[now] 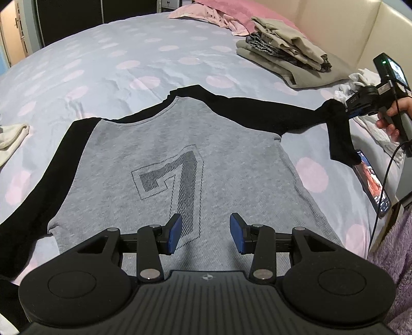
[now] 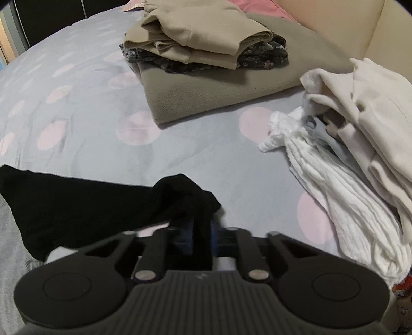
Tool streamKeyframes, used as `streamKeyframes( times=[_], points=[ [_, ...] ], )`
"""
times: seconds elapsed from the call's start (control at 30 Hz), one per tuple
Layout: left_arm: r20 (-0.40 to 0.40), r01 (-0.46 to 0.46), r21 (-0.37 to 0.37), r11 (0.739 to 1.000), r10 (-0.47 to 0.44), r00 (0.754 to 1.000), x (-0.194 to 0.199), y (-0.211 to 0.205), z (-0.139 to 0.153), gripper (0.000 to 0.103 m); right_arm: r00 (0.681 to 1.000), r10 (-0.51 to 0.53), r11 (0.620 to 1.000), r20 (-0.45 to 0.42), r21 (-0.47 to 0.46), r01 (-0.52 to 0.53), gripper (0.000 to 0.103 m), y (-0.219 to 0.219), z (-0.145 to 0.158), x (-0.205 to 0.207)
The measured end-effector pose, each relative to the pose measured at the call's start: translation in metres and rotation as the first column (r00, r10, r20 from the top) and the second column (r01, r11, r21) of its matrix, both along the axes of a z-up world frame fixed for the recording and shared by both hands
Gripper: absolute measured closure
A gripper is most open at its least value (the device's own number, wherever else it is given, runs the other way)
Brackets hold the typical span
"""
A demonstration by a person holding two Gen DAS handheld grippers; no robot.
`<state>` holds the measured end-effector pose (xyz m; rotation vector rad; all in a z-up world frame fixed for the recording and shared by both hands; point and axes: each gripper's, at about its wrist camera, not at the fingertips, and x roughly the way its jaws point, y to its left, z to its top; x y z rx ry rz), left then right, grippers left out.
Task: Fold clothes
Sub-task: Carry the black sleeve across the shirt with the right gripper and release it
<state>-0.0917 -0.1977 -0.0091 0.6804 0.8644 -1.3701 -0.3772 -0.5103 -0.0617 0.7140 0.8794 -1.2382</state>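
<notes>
A grey shirt (image 1: pixel 164 159) with black sleeves and a large printed numeral lies flat on the bed, neckline away from me. My left gripper (image 1: pixel 205 232) hovers open over its lower middle, blue pads apart, nothing between them. The shirt's right black sleeve (image 1: pixel 283 113) is stretched out sideways and lifted at its end. My right gripper (image 1: pixel 346 109) is shut on that sleeve end, held by a hand. In the right wrist view the black sleeve (image 2: pixel 77 203) bunches between the closed blue pads of the right gripper (image 2: pixel 202 232). The left black sleeve (image 1: pixel 28 195) lies along the shirt's side.
A folded pile of beige, patterned and olive clothes (image 2: pixel 206 51) sits further back on the polka-dot bedspread (image 1: pixel 103 64). Crumpled white and cream garments (image 2: pixel 347 144) lie at the right. A lit phone (image 1: pixel 372 185) lies near the bed's right edge. Pink clothing (image 1: pixel 206 13) is at the headboard.
</notes>
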Motion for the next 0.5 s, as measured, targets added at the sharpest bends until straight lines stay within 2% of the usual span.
streamKeyframes(
  times=[0.17, 0.27, 0.37, 0.5],
  points=[
    [-0.003, -0.011, -0.002, 1.0, 0.011, 1.0, 0.001, -0.002, 0.001, 0.064, 0.998, 0.049, 0.991, 0.025, -0.122, -0.046, 0.096, 0.012, 0.03, 0.009],
    [-0.005, -0.018, -0.009, 1.0, 0.018, 1.0, 0.002, -0.002, 0.003, 0.064, 0.989, 0.146, 0.967, 0.037, -0.214, -0.134, 0.096, 0.029, 0.053, 0.028],
    [-0.005, -0.028, -0.023, 0.999, 0.028, 1.0, 0.002, -0.001, 0.006, 0.064, 0.962, 0.272, 0.918, -0.014, -0.296, -0.264, 0.096, 0.05, 0.067, 0.057],
    [0.0, -0.05, -0.041, 0.998, 0.05, 0.999, 0.008, 0.002, 0.012, 0.064, 0.898, 0.436, 0.834, -0.06, -0.348, -0.428, 0.096, 0.083, 0.074, 0.099]
  ],
)
